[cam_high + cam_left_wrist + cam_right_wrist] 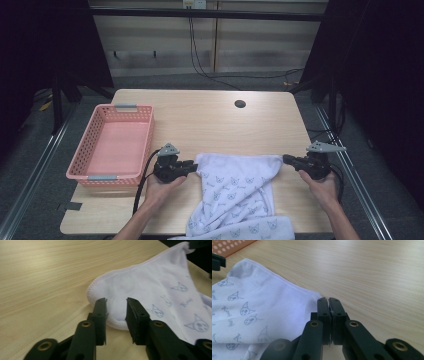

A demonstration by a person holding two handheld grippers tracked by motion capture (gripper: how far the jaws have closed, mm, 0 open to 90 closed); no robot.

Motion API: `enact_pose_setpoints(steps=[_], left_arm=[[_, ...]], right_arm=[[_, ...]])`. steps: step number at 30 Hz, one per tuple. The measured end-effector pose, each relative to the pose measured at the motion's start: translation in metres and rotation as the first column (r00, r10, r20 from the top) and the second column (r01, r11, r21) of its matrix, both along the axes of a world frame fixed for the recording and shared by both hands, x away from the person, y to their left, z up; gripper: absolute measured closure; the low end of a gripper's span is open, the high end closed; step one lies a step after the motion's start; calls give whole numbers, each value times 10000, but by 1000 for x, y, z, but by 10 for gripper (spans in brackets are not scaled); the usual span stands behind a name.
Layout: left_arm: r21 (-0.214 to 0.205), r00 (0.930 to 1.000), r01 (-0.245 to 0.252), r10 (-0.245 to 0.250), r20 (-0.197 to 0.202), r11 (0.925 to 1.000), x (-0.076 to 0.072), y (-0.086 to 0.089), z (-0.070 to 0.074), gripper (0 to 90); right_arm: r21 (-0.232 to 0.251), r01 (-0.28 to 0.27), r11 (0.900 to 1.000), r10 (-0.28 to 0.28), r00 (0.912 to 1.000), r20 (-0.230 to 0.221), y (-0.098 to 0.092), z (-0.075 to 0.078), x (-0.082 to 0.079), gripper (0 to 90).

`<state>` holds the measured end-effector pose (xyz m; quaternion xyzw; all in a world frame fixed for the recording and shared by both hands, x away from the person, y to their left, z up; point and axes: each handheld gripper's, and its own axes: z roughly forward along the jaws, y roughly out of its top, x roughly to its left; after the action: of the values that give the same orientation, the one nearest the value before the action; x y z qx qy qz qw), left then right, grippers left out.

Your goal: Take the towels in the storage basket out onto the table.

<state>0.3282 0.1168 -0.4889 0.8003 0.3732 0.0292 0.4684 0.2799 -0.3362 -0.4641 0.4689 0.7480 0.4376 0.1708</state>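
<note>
A white cloth (235, 190) printed with small cat faces lies on the near half of the wooden table (210, 120) and hangs over its front edge. My right gripper (286, 159) is shut on the cloth's far right corner; in the right gripper view a thin white edge shows between the closed jaws (328, 300) beside the cloth (262, 297). My left gripper (192, 166) is at the cloth's far left corner. In the left gripper view its jaws (116, 301) stand apart, with the rounded cloth corner (150, 282) lying in the gap and unpressed.
A pink plastic basket (145, 135) with grey handles stands on the table's left side; its rim (227, 246) shows in the right gripper view. A round cable hole (240, 104) sits near the far edge. Bare wood stretches behind the cloth.
</note>
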Motion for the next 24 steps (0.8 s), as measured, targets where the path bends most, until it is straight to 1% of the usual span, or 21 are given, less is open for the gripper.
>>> enact_pose_setpoints(steps=[1, 2, 3, 4, 5, 6, 7, 8, 9, 10, 11, 13, 14, 16, 17, 18, 19, 21, 22, 23, 24], left_arm=[[146, 10000, -89, 90, -26, 9999, 2, -1, -2, 664], [314, 10000, 47, -46, -22, 9995, 5, -3, -4, 639], [371, 9998, 188, -188, -8, 9991, 7, -5, -6, 627], [637, 9999, -36, 27, 148, 9980, 10, -5, -6, 621], [392, 9998, -187, 191, -92, 9991, 15, -4, -8, 596], [391, 9993, -294, 303, -232, 9988, 17, -3, -9, 586], [408, 9992, -333, 341, -208, 9986, 18, -3, -10, 584], [513, 9995, -193, 205, -227, 9985, 18, -3, -11, 584], [699, 9996, -211, 224, -175, 9973, 19, -4, -12, 584], [721, 9995, -243, 258, -195, 9971, 19, -5, -13, 591], [445, 9994, -34, 49, -343, 9990, 19, -5, -13, 618], [416, 9996, 93, -83, -258, 9991, 17, -10, -13, 698], [230, 9995, 138, -131, -289, 9996, 17, -11, -13, 746], [244, 9988, -71, 83, -478, 9997, 19, -13, -15, 869], [105, 9985, 50, -44, -551, 9999, 19, -13, -16, 878], [202, 9989, 148, -139, -440, 9997, 19, -12, -15, 879], [79, 9995, 54, -52, -310, 10000, 18, -10, -11, 882], [-534, 9999, 26, -34, -139, 9986, 18, -2, 1, 885], [-684, 10000, 31, -25, 82, 9977, 18, 3, 14, 885], [-800, 9995, 67, -43, 309, 9968, 17, 7, 23, 885], [-860, 9983, 42, 8, 584, 9963, 16, 11, 36, 885]], right_arm=[[2, -5, 10000, 5, 10000, 21, 0, 0, 0, 886], [-1, 3, 10000, -3, 10000, 35, 0, 0, 0, 886], [-3, -16, 10000, 16, 10000, 33, 0, 0, 0, 886], [-6, -21, 10000, 21, 10000, 0, 0, 0, 0, 886], [10, -42, 10000, 42, 10000, -8, 0, 0, 0, 886], [-10, -93, 10000, 93, 10000, -3, 1, 0, 0, 886], [-29, -109, 9999, 109, 9999, -4, 1, 0, 0, 886], [-8, -130, 9999, 130, 9999, -8, 1, 0, -1, 886], [10, -168, 9999, 168, 9999, 3, 1, 0, 0, 886], [16, -155, 9999, 155, 9999, -5, 1, 0, 0, 886], [27, -152, 9999, 152, 9999, -17, 1, 0, 1, 886], [53, -191, 9998, 192, 9998, -70, 2, 0, 1, 886], [39, -239, 9997, 239, 9997, -74, 2, 0, 2, 886], [81, -293, 9995, 293, 9995, -81, 4, 0, 1, 886], [79, -311, 9995, 312, 9995, -72, 4, 0, 1, 886], [100, -362, 9993, 363, 9993, -77, 4, 1, 0, 886], [131, -365, 9992, 366, 9993, -66, 4, 2, 0, 886], [207, -396, 9990, 396, 9992, -16, 3, 5, -1, 886], [246, -419, 9988, 417, 9991, 82, 2, 8, -1, 886], [357, -370, 9987, 362, 9991, 228, 0, 13, 0, 886], [477, -364, 9982, 350, 9989, 301, -1, 18, 0, 886]])
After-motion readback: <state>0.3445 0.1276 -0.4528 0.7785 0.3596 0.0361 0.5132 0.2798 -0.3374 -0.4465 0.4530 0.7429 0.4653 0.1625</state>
